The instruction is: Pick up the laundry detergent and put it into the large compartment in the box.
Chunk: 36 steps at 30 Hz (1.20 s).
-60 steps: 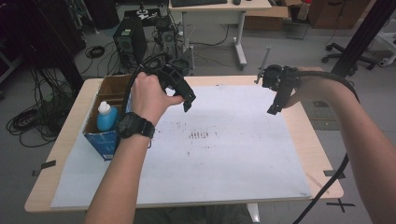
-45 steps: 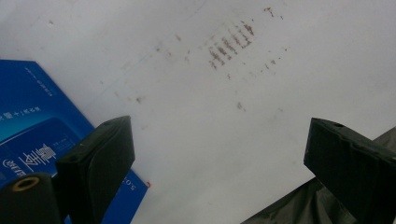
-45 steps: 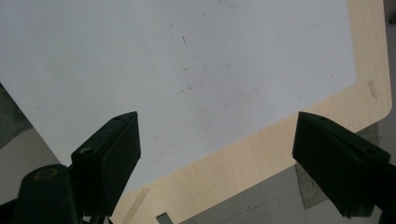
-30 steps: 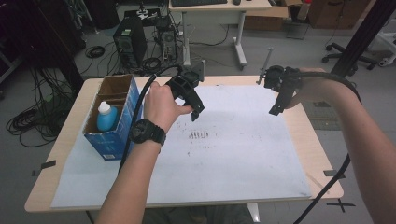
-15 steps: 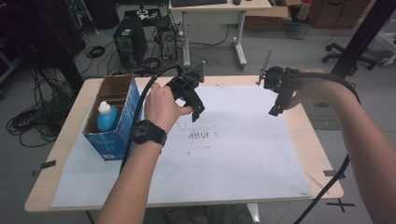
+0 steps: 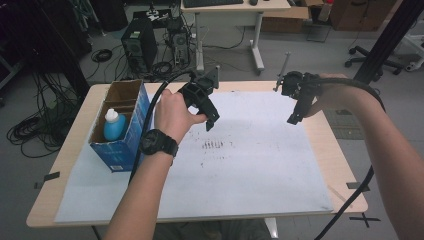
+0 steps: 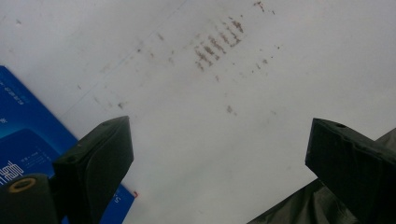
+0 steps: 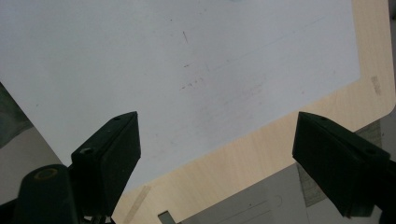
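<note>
**High view: two empty grippers above a marked white sheet**

High view: the left gripper (image 6: pixel 209 120) hangs at centre frame over the white sheet (image 6: pixel 260 165), just above a patch of brown marks (image 6: pixel 216 145). The right gripper (image 6: pixel 295 117) hangs at upper right, over the sheet's far edge. A blue box (image 6: pixel 122 145) at left holds a blue bottle (image 6: pixel 114 126). In both gripper views the jaws stand wide apart, holding nothing.
</note>
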Each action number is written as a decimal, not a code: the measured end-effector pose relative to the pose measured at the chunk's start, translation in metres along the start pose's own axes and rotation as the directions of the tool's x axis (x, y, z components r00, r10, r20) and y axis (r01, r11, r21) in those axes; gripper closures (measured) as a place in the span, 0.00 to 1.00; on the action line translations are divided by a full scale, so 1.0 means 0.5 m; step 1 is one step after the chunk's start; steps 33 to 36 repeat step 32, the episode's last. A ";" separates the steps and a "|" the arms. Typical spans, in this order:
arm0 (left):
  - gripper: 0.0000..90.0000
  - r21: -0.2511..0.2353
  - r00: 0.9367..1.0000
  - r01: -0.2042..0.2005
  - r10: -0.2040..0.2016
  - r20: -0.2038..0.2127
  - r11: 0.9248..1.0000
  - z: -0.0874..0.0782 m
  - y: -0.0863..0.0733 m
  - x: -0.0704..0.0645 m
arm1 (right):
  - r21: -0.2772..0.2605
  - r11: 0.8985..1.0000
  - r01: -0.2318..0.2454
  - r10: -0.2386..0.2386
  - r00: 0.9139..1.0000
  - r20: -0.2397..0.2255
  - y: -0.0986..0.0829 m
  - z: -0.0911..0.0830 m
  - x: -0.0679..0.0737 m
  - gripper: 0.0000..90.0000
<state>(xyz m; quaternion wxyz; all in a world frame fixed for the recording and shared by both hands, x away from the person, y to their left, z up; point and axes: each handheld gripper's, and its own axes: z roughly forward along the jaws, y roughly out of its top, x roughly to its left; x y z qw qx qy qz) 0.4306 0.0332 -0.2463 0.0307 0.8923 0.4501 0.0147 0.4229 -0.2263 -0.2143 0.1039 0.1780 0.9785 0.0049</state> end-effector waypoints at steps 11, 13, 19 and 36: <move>0.09 -0.001 1.000 0.009 -0.009 0.008 1.000 0.006 -0.001 0.001 | 0.001 1.000 0.004 -0.004 1.000 0.001 -0.001 0.002 -0.001 0.17; 0.09 0.005 1.000 0.005 -0.005 0.010 1.000 0.006 -0.001 0.001 | 0.004 1.000 0.004 -0.004 1.000 0.001 0.000 0.002 0.000 0.17; 0.09 0.003 1.000 0.009 -0.009 0.012 1.000 0.006 -0.002 0.000 | 0.008 1.000 0.003 -0.003 1.000 0.000 0.003 0.001 0.001 0.17; 0.09 -0.001 1.000 0.007 -0.007 0.019 1.000 0.006 -0.006 0.004 | 0.010 1.000 0.002 -0.002 1.000 -0.002 0.006 0.004 0.001 0.17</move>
